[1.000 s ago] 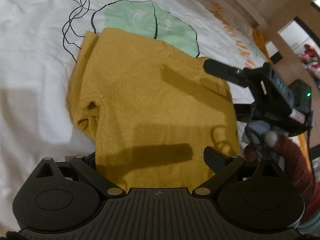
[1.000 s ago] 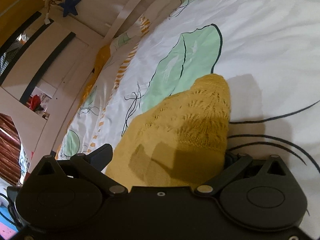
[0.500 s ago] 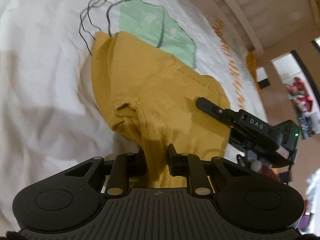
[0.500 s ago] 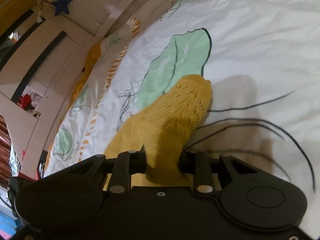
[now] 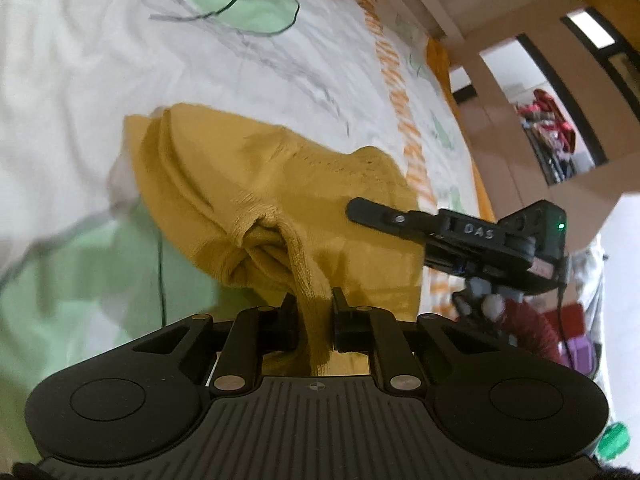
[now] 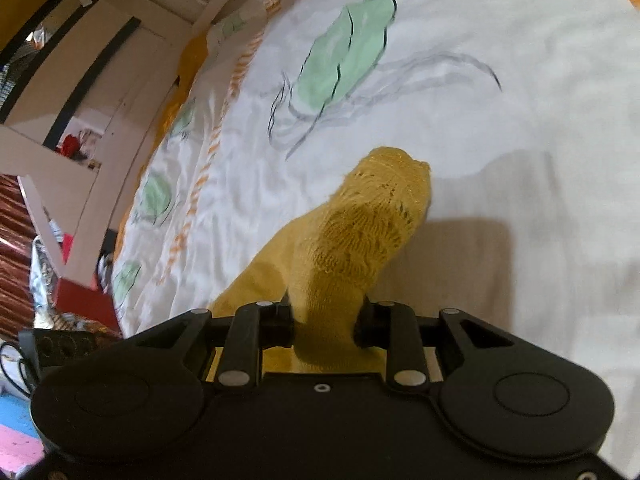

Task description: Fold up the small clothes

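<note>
A small mustard-yellow knitted sweater (image 5: 280,196) hangs bunched above the white bedsheet (image 5: 80,72). My left gripper (image 5: 314,312) is shut on its near edge, with fabric pinched between the fingers. My right gripper (image 6: 324,320) is shut on the other edge of the sweater (image 6: 360,232), which rises as a raised fold in front of it. The right gripper also shows in the left wrist view (image 5: 460,236), at the sweater's right side. The sweater's underside is hidden.
The bedsheet (image 6: 500,100) has green leaf prints and black line drawings. A wooden bed rail (image 6: 132,92) runs along the far side. Beyond it are a doorway and room clutter (image 5: 548,128).
Both grippers went from open around the flat sweater's edges to shut on it. They have since lifted it, so the sweater now bunches up off the sheet.
</note>
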Demonstrator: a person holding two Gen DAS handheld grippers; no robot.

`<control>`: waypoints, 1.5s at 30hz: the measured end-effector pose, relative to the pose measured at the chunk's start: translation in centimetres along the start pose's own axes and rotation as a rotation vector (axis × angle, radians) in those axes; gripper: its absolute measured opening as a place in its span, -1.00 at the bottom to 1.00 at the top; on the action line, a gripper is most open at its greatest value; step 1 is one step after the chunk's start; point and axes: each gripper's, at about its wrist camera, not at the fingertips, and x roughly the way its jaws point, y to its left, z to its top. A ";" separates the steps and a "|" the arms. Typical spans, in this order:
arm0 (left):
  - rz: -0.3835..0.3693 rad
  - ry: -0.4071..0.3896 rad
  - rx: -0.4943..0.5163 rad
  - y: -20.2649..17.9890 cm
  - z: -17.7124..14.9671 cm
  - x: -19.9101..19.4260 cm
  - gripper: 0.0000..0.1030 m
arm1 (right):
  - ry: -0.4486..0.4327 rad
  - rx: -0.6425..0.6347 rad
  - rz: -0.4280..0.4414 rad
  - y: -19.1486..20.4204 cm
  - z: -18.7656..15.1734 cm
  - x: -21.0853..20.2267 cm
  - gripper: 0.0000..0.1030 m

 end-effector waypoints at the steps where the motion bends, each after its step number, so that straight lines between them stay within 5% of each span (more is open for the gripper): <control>1: 0.018 -0.001 0.006 0.1 -1.2 -0.2 -0.72 | 0.004 -0.011 -0.003 0.0 -0.9 -0.3 -0.25; 7: 0.201 -0.021 -0.010 2.4 -5.0 0.3 -0.70 | -0.088 -0.086 -0.146 -0.4 -3.4 -2.0 0.02; 11: 0.239 -0.051 -0.025 3.4 -6.4 0.5 -0.65 | -0.195 -0.146 -0.269 -0.4 -3.8 -3.3 0.15; 19: 0.373 -0.152 0.173 -0.4 -8.6 -0.3 -0.59 | -0.300 -0.192 -0.343 0.5 -5.8 -4.1 0.18; 25: 0.413 -0.260 0.245 -2.3 -10.0 -2.9 -0.42 | -0.328 -0.282 -0.330 2.4 -6.8 -4.2 0.39; 32: 0.406 -0.324 0.221 -3.2 -8.2 -2.4 -0.09 | -0.290 -0.197 -0.487 -1.9 -5.1 -0.9 0.52; 40: 0.438 -0.341 0.195 -3.6 -6.3 -1.7 0.03 | -0.356 -0.152 -0.416 -2.0 -6.1 -2.8 0.65; 45: 0.516 -0.343 0.200 -4.4 -6.0 -1.2 0.50 | -0.416 -0.185 -0.384 0.0 -7.5 -5.0 1.00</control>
